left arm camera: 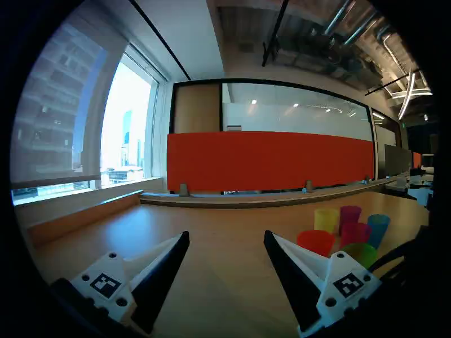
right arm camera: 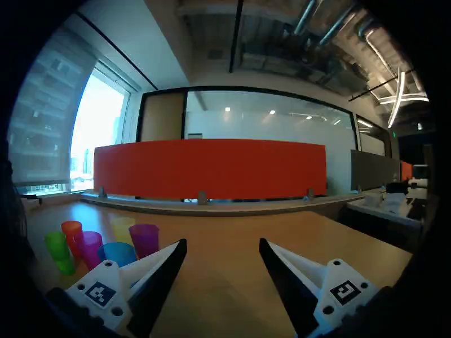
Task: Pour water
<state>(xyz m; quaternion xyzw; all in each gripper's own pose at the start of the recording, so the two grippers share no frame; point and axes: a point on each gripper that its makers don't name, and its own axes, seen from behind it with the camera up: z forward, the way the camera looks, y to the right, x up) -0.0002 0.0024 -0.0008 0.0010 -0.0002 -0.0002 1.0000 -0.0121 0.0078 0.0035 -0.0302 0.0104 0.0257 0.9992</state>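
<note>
Several translucent plastic cups stand grouped on the wooden desk. In the left gripper view they sit at the right: an orange cup [left arm camera: 315, 241], a yellow cup [left arm camera: 326, 219], a magenta cup [left arm camera: 350, 214], a blue cup [left arm camera: 378, 227] and a green cup [left arm camera: 359, 253]. My left gripper [left arm camera: 226, 236] is open above the desk, empty, with the cups beside its right finger. In the right gripper view the same cluster lies at the left: green cup [right arm camera: 57, 251], orange cup [right arm camera: 71, 232], yellow cup [right arm camera: 122, 227], purple cup [right arm camera: 144, 239], blue cup [right arm camera: 118, 253]. My right gripper [right arm camera: 222, 243] is open and empty.
An orange divider panel [left arm camera: 270, 160] runs along the desk's far edge [left arm camera: 253, 200]. A window ledge [left arm camera: 84, 211] borders the desk on the left. Further desks with white items [right arm camera: 394, 203] stand at the right. Bare desk [right arm camera: 225, 270] stretches ahead of both grippers.
</note>
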